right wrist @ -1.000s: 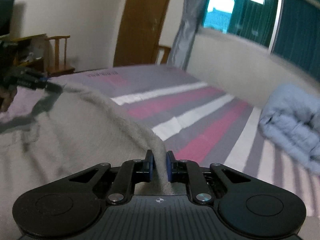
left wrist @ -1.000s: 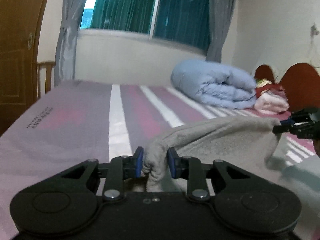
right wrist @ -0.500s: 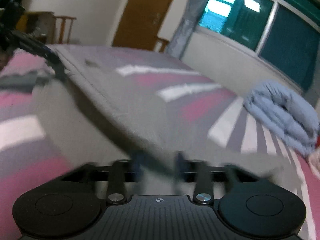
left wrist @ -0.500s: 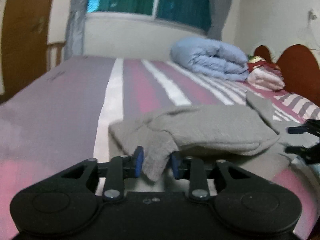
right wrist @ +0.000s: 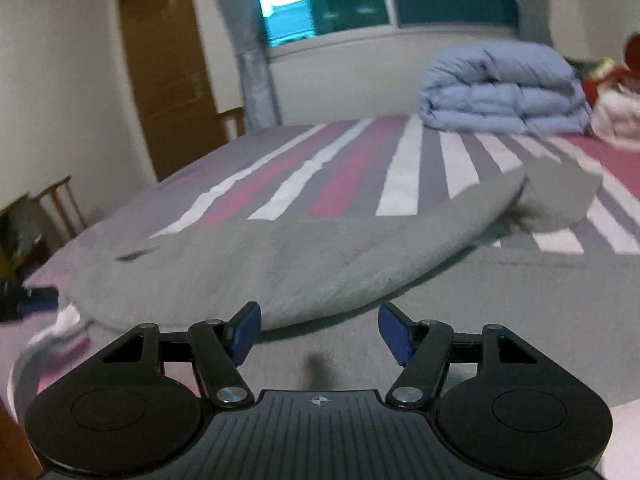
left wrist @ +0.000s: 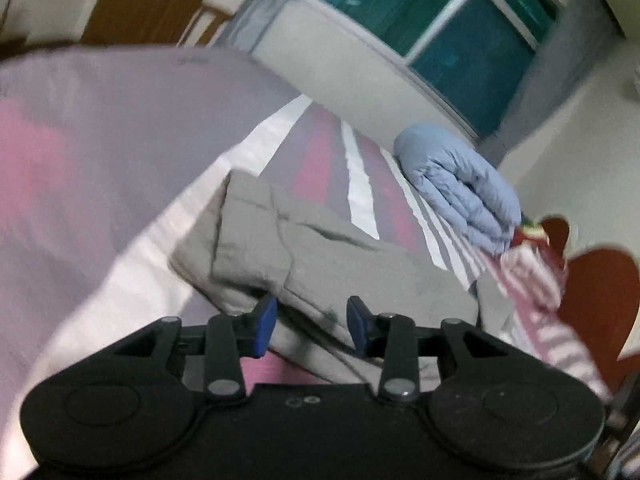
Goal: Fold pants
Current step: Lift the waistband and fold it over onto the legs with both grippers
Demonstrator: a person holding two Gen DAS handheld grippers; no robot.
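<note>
While the grey pants (right wrist: 320, 264) lie folded over on the striped bed (right wrist: 360, 160), the left gripper (left wrist: 312, 320) is easing its jaws apart, cloth between the blue pads but not pinched. Over on the other side the right gripper (right wrist: 320, 330) stands wide, clear of the fabric. A rolled blue duvet (right wrist: 504, 88) sits near the window.

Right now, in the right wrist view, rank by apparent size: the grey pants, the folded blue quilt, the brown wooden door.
1. Grey pants, largest, though nearest the camera, which inflates them.
2. Brown wooden door and folded blue quilt look about alike; the door stands farther back, so I won't rank them.
</note>
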